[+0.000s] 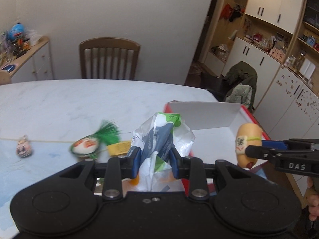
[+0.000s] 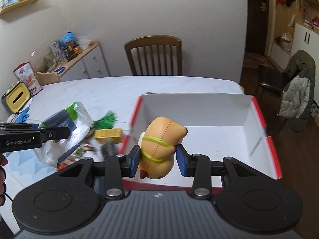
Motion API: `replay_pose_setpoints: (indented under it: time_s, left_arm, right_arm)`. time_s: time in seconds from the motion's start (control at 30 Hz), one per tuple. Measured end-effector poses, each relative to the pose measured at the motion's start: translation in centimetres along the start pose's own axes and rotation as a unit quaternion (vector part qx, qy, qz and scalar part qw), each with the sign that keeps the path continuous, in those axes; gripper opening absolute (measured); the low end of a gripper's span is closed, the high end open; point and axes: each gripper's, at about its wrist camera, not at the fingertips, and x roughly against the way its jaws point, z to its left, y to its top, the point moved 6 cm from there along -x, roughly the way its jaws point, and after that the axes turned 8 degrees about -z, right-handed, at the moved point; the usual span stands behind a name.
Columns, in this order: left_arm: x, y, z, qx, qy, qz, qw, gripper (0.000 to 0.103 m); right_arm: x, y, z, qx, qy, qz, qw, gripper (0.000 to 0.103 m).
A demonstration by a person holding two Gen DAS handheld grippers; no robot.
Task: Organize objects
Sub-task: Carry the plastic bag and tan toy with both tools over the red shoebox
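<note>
With both tongs loaded, step is transport to box. Right tongs clamp the toy, held above the box near edge. Left tongs pinch the bag, just left of the box. Next, likely: lower toy inside, release, then bag. Farther on the bench: tassel ball, small figure.

tan hot-dog toy: tilted, held above the box | crinkled plastic bag: lifted, left of box | green-tufted toy: lying farther left
</note>
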Motion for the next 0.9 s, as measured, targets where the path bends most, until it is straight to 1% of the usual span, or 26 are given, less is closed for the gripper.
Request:
replay_pose_setpoints:
  time_s: [0.23,0.5,0.63,0.77,0.9]
  left_arm:
    - [-3.4,1.2,-5.0,-0.019,-0.014,0.014,0.9996,0.029]
    - [-8.4,1.6,-9.2,-0.036,-0.014,0.036,0.9986,0.030]
    - [-11.4,1.2,-10.9,-0.037,-0.021,0.059,0.9974,0.030]
    - [-14.1,1.0,-13.0,-0.047,-0.032,0.074,0.9956,0.030]
    - [-17.0,0.4,-14.1,-0.066,-0.030,0.089,0.9934,0.030]
  right_arm:
    - [-0.8,0.3,-4.9,-0.008,-0.010,0.006,1.000,0.038]
    - [-3.9,-0.4,-9.4,0.006,-0.028,0.035,0.999,0.038]
    - [-5.5,-1.3,-10.4,0.022,-0.034,0.053,0.998,0.038]
    - [-7.1,-2.2,-11.0,0.025,-0.030,0.075,0.996,0.038]
    - [-9.0,-2.9,-11.3,0.031,-0.026,0.101,0.994,0.038]
